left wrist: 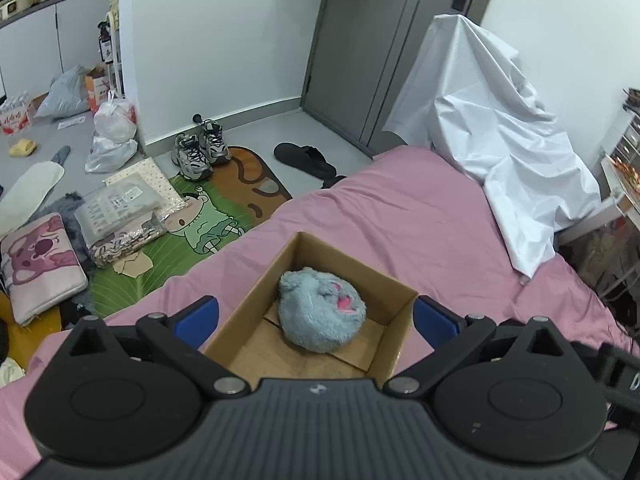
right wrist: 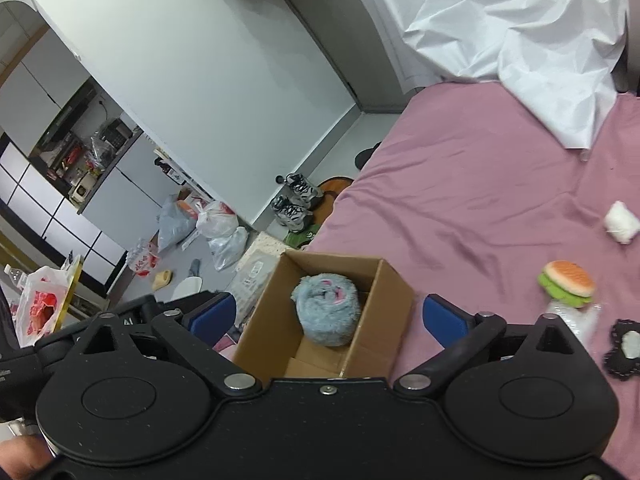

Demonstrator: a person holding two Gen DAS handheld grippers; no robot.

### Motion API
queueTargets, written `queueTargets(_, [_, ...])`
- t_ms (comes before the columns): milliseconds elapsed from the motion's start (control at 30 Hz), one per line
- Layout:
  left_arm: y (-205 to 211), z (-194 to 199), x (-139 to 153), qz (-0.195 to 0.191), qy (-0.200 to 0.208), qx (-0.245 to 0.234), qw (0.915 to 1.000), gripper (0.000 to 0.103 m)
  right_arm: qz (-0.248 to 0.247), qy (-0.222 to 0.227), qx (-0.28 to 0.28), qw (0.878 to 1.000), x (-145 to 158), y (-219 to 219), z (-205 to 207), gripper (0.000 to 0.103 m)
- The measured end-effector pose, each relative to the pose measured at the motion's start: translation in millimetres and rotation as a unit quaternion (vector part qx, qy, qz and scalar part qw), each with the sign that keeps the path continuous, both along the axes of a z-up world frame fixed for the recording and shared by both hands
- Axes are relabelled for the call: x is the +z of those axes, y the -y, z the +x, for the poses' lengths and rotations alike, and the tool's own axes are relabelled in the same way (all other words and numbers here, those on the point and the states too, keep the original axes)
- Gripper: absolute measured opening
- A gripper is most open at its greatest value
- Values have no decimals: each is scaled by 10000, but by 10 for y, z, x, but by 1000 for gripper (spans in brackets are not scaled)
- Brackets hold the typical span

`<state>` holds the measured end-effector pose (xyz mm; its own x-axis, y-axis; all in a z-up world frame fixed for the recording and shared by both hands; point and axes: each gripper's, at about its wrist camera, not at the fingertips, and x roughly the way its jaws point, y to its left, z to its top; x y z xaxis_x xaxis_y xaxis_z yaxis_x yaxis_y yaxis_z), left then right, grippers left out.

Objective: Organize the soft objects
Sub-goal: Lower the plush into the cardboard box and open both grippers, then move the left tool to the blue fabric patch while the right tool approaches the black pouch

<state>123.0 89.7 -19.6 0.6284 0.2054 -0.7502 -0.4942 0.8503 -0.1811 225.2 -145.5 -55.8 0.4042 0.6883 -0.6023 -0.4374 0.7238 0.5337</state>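
Grey-blue fluffy plush [left wrist: 320, 307] with pink patches, curled in cardboard box [left wrist: 394, 334].

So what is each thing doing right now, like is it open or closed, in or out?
Cardboard box: open, on the pink bed.
Blue fluffy toy: inside the box.
Burger toy: out on the bed.
White soft ball: out on the bed.
Black and white piece: out on the bed.
Left gripper: open, empty.
Right gripper: open, empty.
Door: closed.
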Motion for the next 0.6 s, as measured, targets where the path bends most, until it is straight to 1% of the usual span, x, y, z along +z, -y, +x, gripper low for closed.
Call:
queueTargets(167, [111,-50,7,29,-219,-106,9997,103,-4,41,-109,9999,43,165,-35,103])
queueTargets(300, [200,-87,26,-2,-281,-254,9993,103,51,109,-153,9998,88,298,-40,103])
queueTargets(400, [280,-119,37,-48,-290,-302,9991,103,21,143,-195,9997,92,396,-34,103])
queueTargets(500, [357,-139,39,-102,-267,-362,9989,103,-136,196,-325,9992,50,517,-42,103])
queueTargets(600, [435,-152,32,-89,-252,-423,9987,103,-147,113,-460,9988,-21,679,-52,103])
